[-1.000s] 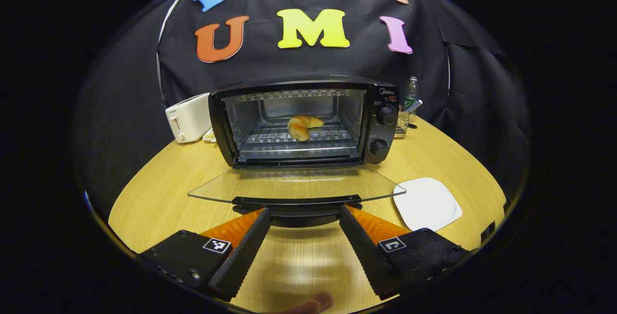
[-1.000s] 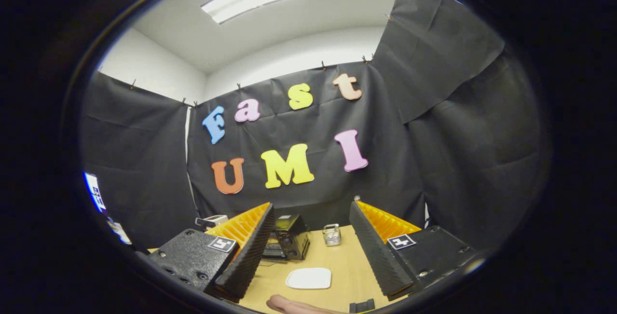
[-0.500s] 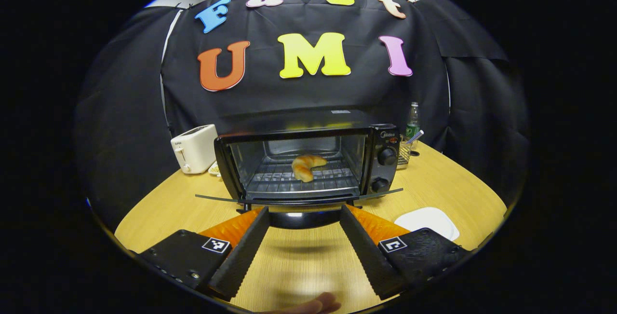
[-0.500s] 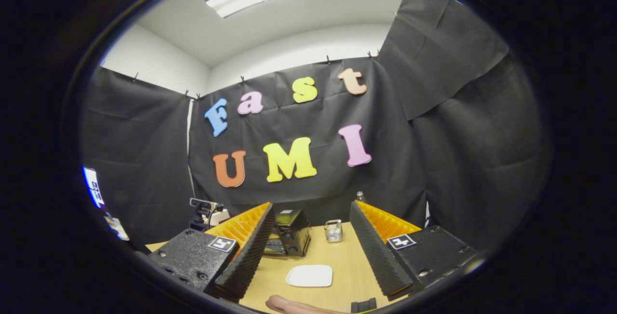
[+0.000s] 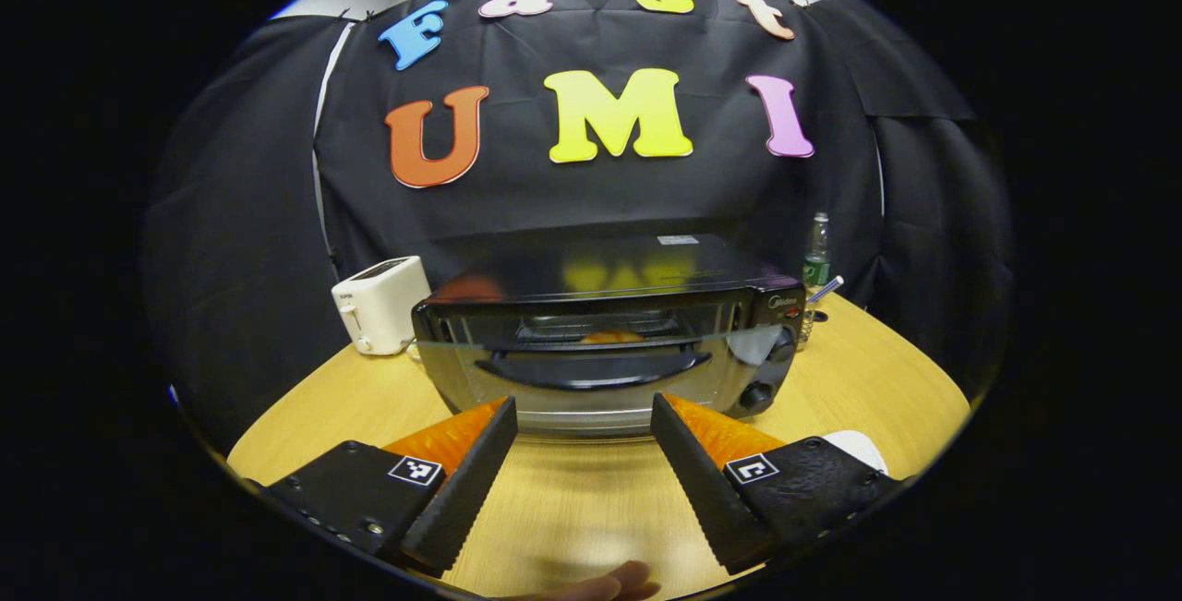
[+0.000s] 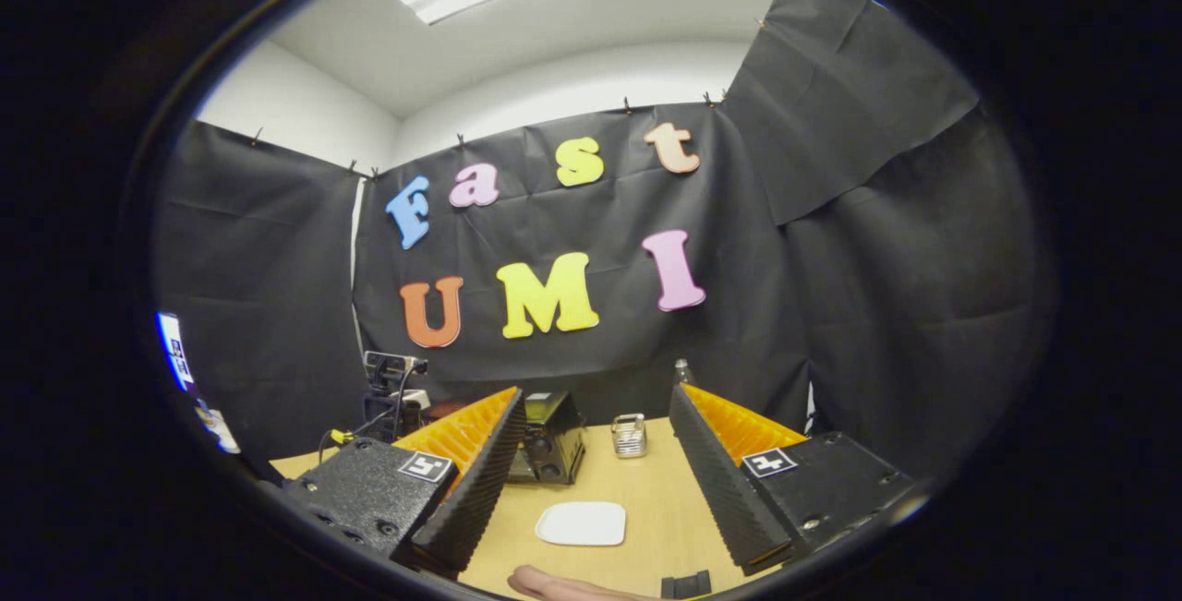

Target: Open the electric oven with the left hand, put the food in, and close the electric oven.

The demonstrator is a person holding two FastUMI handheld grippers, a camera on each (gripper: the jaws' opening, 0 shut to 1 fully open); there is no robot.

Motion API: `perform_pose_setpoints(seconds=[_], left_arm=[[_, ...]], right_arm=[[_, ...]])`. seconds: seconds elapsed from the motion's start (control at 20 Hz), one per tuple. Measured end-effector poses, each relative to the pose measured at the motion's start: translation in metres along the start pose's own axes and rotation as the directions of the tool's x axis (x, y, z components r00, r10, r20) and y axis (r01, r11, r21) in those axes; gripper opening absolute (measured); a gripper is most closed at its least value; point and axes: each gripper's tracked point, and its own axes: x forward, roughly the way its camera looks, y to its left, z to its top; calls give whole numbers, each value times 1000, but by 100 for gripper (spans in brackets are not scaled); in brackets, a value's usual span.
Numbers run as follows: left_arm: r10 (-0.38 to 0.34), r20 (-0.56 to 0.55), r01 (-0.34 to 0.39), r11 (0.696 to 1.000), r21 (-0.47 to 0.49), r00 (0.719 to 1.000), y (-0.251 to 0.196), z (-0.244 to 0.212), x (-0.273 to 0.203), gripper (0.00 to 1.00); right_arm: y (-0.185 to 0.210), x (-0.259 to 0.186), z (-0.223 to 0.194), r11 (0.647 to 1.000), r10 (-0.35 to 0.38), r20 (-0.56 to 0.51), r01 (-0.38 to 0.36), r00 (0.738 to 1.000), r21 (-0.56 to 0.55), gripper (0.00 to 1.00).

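now, in the left gripper view, the left gripper [image 5: 577, 416] is hanging open and empty just in front of the electric oven [image 5: 605, 329] on the counter [image 5: 572, 499], the oven's glass door [image 5: 591, 379] is sitting partly raised, the food [image 5: 609, 337] is lying on the rack inside, and a white toaster [image 5: 380, 304] is standing to one side. meanwhile, in the right gripper view, the right gripper [image 6: 596, 412] is pointing open and empty over the counter, well apart from the oven and a white plate [image 6: 582, 523].
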Motion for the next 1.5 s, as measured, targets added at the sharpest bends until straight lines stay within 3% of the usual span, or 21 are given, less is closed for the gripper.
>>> perform_pose_setpoints(seconds=[0.6,0.7,0.75,0.85,0.9,0.95,1.1,1.3,1.35,1.4,1.5], left_arm=[[-57,143,61,998,-20,988,-11,47,-103,95],[-50,157,57,998,-40,986,-5,58,-128,100],[-50,178,60,997,-52,983,-4,68,-142,95],[-53,232,70,996,-62,971,0,94,-168,95],[-55,260,73,996,-58,964,2,103,-181,100],[-60,285,78,996,-53,957,3,110,-196,95],[-82,363,104,994,-41,928,2,127,-235,95],[-83,407,98,995,-14,910,7,127,-272,95],[-90,425,106,994,-14,901,8,125,-281,100],[-89,436,109,994,-21,895,11,123,-287,95],[-72,431,94,995,-30,899,22,111,-293,95]], right_arm=[[3,-1,-4,1000,-27,-32,27,999,-11,94],[5,-2,-2,999,-34,-32,34,999,-16,94],[7,-3,0,999,-35,-32,35,999,-18,94],[12,-3,3,999,-35,-27,34,999,-24,94],[14,-4,5,999,-35,-26,34,999,-29,94],[17,-4,7,999,-33,-23,32,999,-36,94],[22,-4,12,997,-47,-20,46,999,-54,94],[34,-5,10,995,-60,-31,58,998,-79,94],[37,-6,10,995,-56,-32,53,998,-87,94],[40,-7,8,994,-53,-30,50,998,-98,94],[40,-7,6,991,-66,-28,62,997,-121,94]])
